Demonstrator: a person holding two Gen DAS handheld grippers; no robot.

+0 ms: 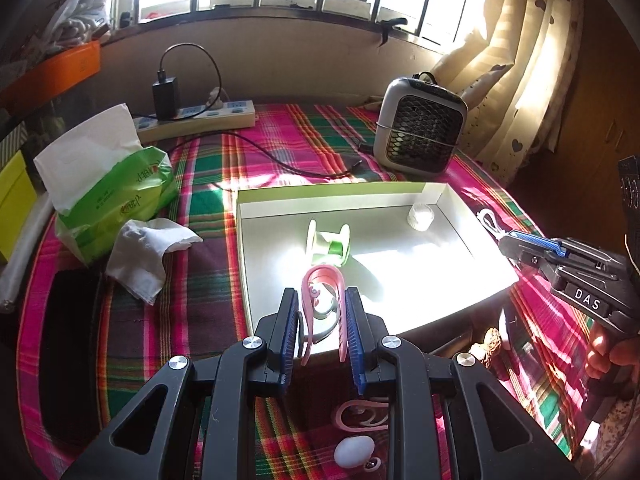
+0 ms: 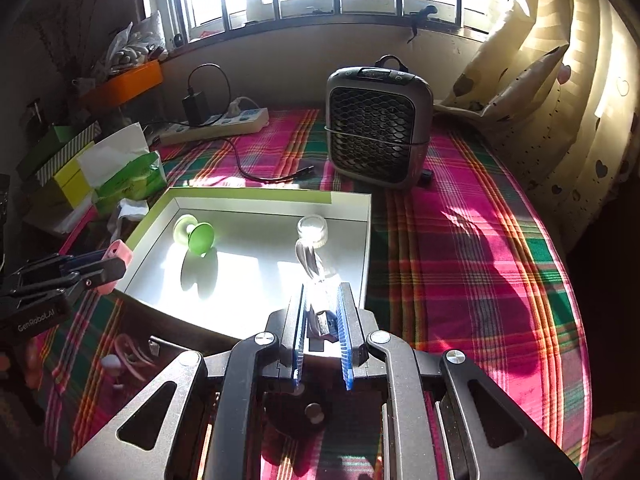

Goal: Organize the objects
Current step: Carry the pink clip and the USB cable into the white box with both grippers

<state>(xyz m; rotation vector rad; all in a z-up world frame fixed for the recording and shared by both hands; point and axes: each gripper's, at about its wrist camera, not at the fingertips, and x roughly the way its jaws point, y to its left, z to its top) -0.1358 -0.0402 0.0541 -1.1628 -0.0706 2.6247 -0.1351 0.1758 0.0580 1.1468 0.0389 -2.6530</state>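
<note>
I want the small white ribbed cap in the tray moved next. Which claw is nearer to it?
Right. The right claw, holding a white cable, sits just in front of the small white ribbed cap. The left claw, gripping a pink plastic clip, is at the white tray's opposite near corner.

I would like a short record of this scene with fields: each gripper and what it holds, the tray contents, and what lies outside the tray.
left gripper: shut on pink clip
right gripper: shut on white cable
tray: green spool, small white cap
outside tray: tissue pack, power strip, small fan
surface: plaid cloth
</note>
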